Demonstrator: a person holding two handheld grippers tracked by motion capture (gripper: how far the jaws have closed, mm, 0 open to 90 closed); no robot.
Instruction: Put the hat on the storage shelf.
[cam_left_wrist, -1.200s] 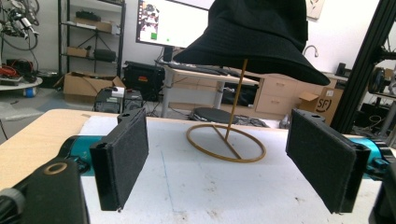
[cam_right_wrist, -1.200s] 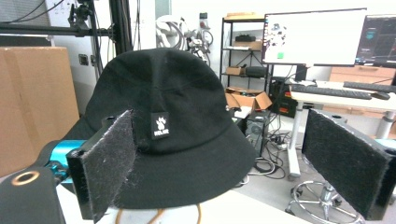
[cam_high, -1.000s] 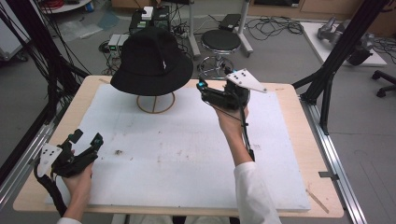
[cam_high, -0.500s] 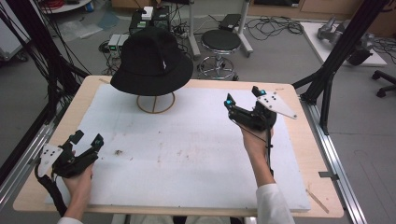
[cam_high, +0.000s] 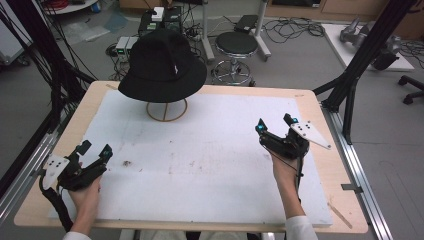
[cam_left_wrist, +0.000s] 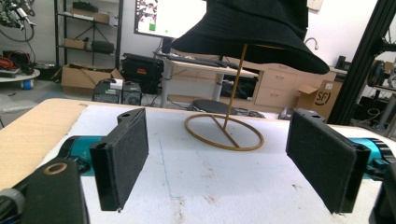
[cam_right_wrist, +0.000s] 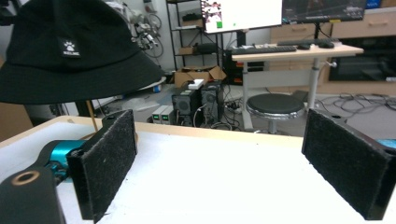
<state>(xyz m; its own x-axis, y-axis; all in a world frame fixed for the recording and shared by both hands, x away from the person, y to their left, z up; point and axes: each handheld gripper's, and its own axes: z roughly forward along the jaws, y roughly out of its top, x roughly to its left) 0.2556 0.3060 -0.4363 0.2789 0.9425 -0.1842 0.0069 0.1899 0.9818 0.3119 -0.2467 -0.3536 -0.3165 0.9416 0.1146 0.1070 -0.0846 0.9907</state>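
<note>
Right gripper (cam_high: 276, 125) has pulled back from beside the hat toward the near right of the table; a second ago it was up at the far edge next to the brim. Left gripper (cam_high: 95, 150) hasn't moved, the hat neither.

Near edge: both of the person's forearms come in from the bottom. Left hand (cam_high: 86, 192) holds its gripper at the near left corner, low over the white mat (cam_high: 210, 165). Jaws wide apart, nothing between them. In the left gripper view the two black pads (cam_left_wrist: 125, 156) frame the stand's ring base, well short of it.

Right hand (cam_high: 282, 172) holds its gripper on the right side, mid-depth, near the mat's right edge. Jaws spread too, empty. Grey plate (cam_high: 311, 135) on top sticks out toward the table's right rim.

Small dark smudge (cam_high: 127, 163) on the mat just right of the left gripper.

Farther back: black bucket hat (cam_high: 162, 67) sits on a thin wire stand (cam_high: 166, 109), far left-centre of the wooden table (cam_high: 320, 107). Hat is clear of both grippers, brim overhanging the ring base. Small white logo patch visible on the crown in the right gripper view.

Beyond the table: round stool (cam_high: 238, 45), cables and boxes on the floor.
</note>
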